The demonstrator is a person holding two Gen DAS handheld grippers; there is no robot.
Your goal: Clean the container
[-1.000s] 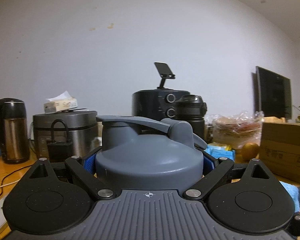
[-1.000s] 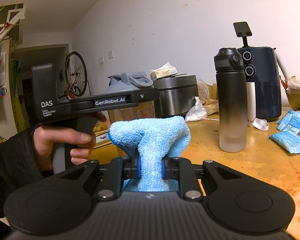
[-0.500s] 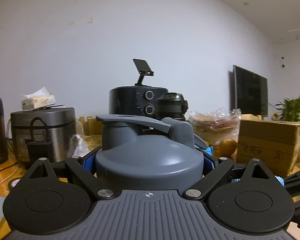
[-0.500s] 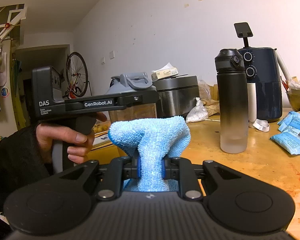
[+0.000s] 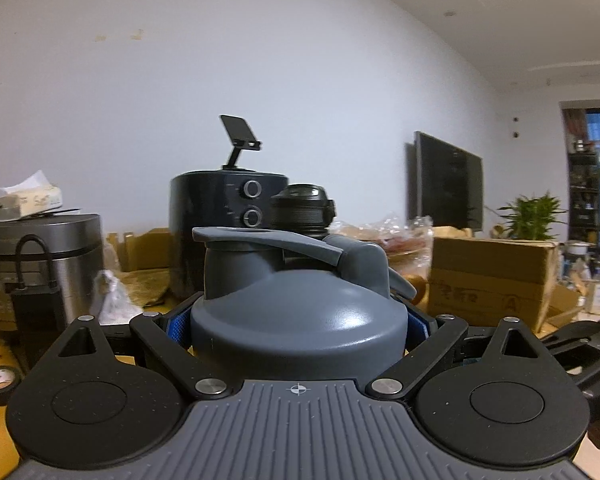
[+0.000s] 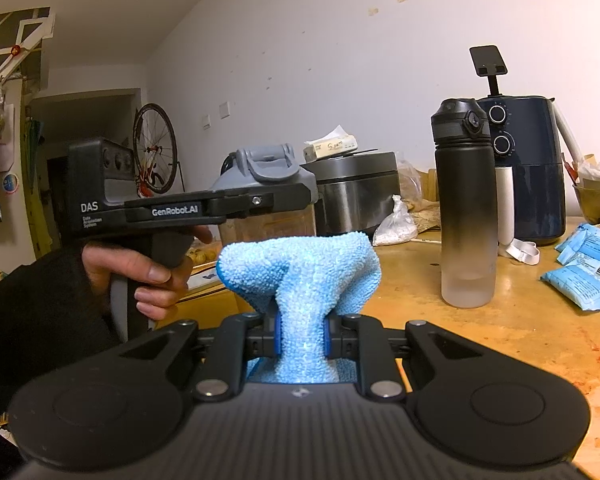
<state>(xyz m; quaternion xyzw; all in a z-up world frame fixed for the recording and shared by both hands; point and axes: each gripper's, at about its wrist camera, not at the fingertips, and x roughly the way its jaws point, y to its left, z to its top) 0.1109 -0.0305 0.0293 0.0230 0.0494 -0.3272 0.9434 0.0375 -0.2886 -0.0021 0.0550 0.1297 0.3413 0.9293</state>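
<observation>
**Grey-lidded container gripped, cloth held ready**

The left gripper (image 5: pixel 298 320) had its jaws clamped on the container (image 5: pixel 296 312), a shaker-style bottle with a grey domed lid and a flip cap, held upright and lifted off the table (image 6: pixel 500 332). In the right wrist view the same container (image 6: pixel 266 184) stood out beyond the left gripper (image 6: pixel 268 204), whose handle a hand (image 6: pixel 140 264) in a dark sleeve grasped. The right gripper (image 6: pixel 300 336) had its jaws pressed together on a blue cloth (image 6: pixel 300 272), bunched above the fingers, to the right of the container and apart from it. Further right of the container stood a black water bottle (image 6: pixel 464 208) and, behind it, a dark air fryer (image 6: pixel 528 168).
</observation>
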